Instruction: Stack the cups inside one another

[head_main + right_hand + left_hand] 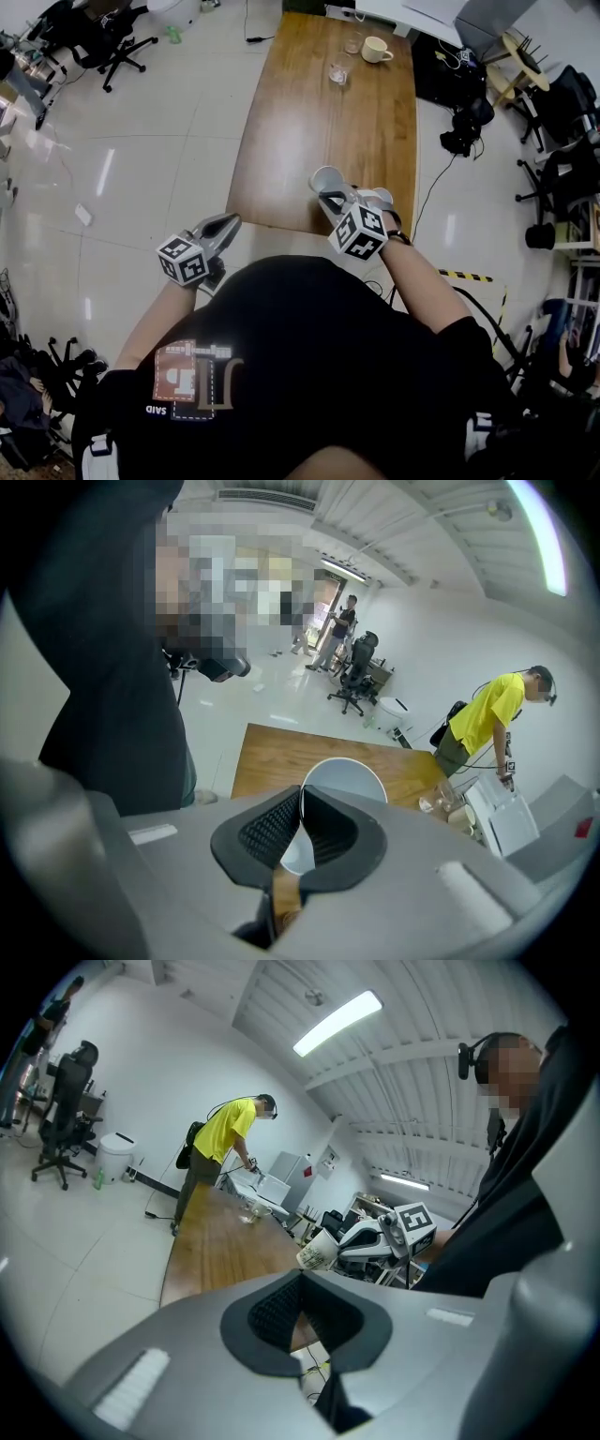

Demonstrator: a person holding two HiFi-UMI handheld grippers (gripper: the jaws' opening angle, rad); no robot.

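Observation:
A white paper cup (326,178) hangs over the near edge of the wooden table (309,122), and my right gripper (334,200) is shut on its rim. In the right gripper view the cup's open mouth (343,778) shows just past the jaws (300,795), which pinch its wall. My left gripper (228,224) hovers left of the table's near corner, shut with nothing in it. The left gripper view shows its jaws (300,1281) closed, with the held cup (316,1252) and the right gripper (382,1237) beyond. At the table's far end stand a cream mug (376,50) and two small glasses (338,73).
A person in a yellow shirt (223,1140) leans over the far end of the table. Office chairs (117,42) stand on the white floor at the left. Bags, chairs and cables (464,127) crowd the floor right of the table.

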